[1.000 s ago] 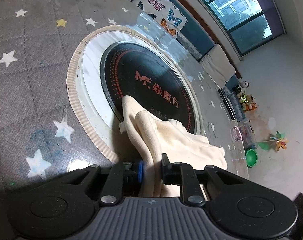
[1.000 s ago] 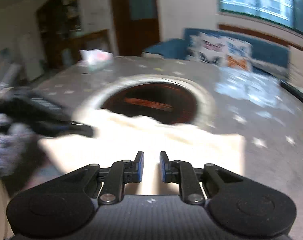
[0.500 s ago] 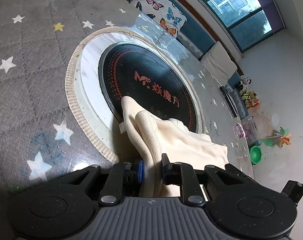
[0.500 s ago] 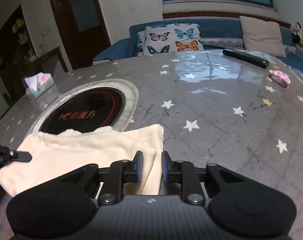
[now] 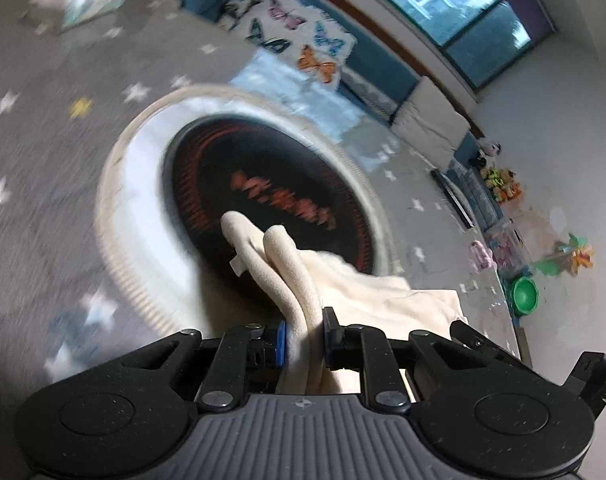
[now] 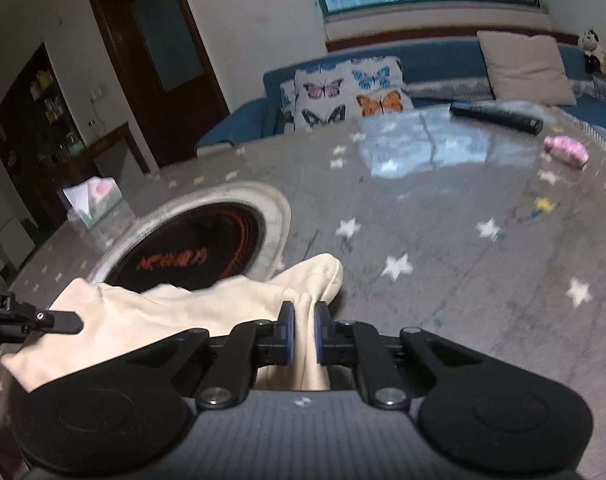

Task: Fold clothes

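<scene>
A cream garment [image 5: 383,300] is gripped at two places. In the left wrist view, the left gripper [image 5: 305,338] is clenched on a bunched fold of it, two rolled edges rising out between the pads. In the right wrist view, the right gripper [image 6: 301,334] is clamped on another gathered edge of the garment [image 6: 175,312], a rounded corner standing up just past the pads. The cloth is stretched between the two grippers, and the tip of the left gripper [image 6: 59,322] is seen at the far left of the right view, against the cloth.

The garment is held at the near edge of a grey star-patterned table [image 6: 443,240], partly over a round black hotplate [image 5: 271,200] set in a pale ring [image 5: 131,184].

A tissue box [image 6: 93,200] with a tissue standing out of it is seen at the table's far left. A black remote [image 6: 497,116] and a pink item [image 6: 565,152] lie well apart on the far side. A butterfly cushion [image 6: 347,94] rests on the blue sofa [image 6: 435,60] behind. A green bowl [image 5: 525,296] sits on the floor; its contents cannot be made out.
</scene>
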### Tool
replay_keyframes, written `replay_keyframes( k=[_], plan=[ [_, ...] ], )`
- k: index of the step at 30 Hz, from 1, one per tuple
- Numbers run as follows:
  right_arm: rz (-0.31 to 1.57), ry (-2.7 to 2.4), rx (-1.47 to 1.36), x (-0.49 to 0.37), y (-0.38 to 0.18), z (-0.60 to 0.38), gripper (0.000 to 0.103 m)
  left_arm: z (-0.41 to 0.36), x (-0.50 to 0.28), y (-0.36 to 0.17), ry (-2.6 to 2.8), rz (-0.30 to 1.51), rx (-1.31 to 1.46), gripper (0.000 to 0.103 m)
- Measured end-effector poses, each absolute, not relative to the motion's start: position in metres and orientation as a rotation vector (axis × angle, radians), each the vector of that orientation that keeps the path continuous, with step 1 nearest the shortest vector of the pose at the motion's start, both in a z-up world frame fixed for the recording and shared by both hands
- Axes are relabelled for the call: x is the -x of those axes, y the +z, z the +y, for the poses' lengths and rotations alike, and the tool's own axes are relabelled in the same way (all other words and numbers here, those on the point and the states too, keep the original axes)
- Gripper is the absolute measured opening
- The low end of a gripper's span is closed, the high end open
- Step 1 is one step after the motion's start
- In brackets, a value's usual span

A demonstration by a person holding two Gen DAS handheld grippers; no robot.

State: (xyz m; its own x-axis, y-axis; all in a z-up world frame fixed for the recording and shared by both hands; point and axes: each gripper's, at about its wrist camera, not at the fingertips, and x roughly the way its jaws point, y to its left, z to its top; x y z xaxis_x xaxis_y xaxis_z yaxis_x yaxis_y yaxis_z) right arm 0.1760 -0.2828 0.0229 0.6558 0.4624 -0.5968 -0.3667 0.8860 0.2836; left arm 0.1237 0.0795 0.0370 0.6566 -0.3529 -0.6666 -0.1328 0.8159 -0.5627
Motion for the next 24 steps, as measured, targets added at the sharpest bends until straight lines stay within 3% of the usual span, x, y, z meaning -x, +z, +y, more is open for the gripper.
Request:
replay_keyframes(
  k=[13, 20, 24],
  plan=[
    [0.643, 0.242, -0.099, -0.216, 0.058, -0.374, 0.009, -0.047, -0.226, 0.054, -0.297, 0.855, 0.431, 0.018],
    [0.661, 0.132, -0.093, -0.252, 0.044, -0.420, 0.009, -0.102, -0.270, 0.040, -0.358, 0.867, 0.351, 0.019],
    [0.723, 0.083, -0.096, -0.269, 0.021, -0.433, 0.010, -0.120, -0.281, 0.023, -0.336, 0.914, 0.241, 0.024]
  ],
)
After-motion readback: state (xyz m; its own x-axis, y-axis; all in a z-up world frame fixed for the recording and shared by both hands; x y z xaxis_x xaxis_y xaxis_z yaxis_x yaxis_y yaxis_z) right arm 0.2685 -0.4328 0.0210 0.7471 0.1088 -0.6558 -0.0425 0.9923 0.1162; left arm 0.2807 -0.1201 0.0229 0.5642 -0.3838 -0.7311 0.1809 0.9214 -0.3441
